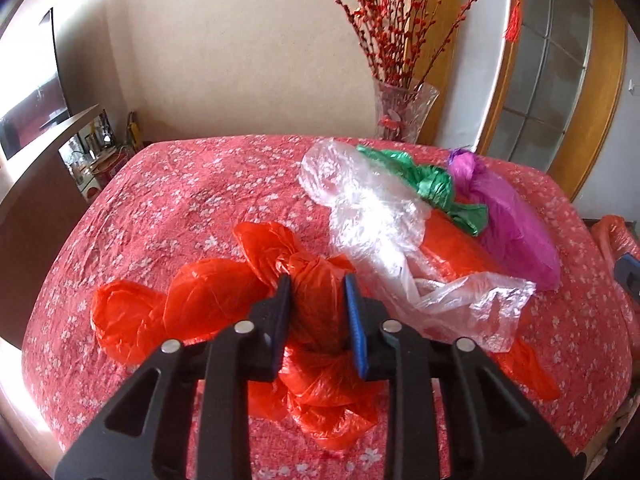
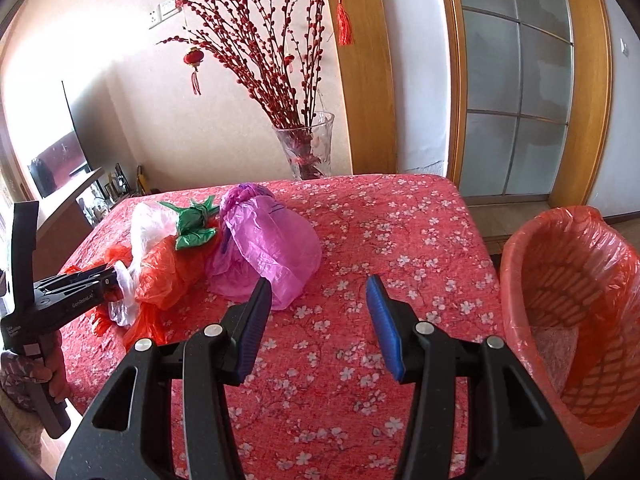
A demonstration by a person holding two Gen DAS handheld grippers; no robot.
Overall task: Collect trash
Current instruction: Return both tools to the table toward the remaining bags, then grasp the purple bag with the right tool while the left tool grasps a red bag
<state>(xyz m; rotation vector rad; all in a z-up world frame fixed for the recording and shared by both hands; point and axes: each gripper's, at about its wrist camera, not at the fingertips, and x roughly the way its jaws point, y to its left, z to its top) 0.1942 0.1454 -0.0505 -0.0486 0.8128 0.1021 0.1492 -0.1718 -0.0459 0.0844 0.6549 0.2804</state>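
Nearest the left wrist camera, the left gripper is clamped narrow on the knotted neck of an orange plastic bag, its pads pressing the crumpled film from both sides. The bag's loose lobes spread to the left and below the fingers, lying on the worktop, which is covered in a red cloth with small white blossoms.

Just beyond and to the right lies a clear plastic bag, crumpled and draped over more orange film. Behind it sits a twisted green bag, touching a purple bag that lies to its right.

From the right wrist camera, the right gripper hangs above bare cloth with its jaws moderately apart and nothing between them. The purple bag lies just beyond its left finger. A person's hand grips the left tool's handle at the left edge.

Off the worktop's right edge stands an orange basket lined with an orange bag.

Furthest back, a glass vase of red budded branches stands at the far edge against the wall, beside a wood-framed door.
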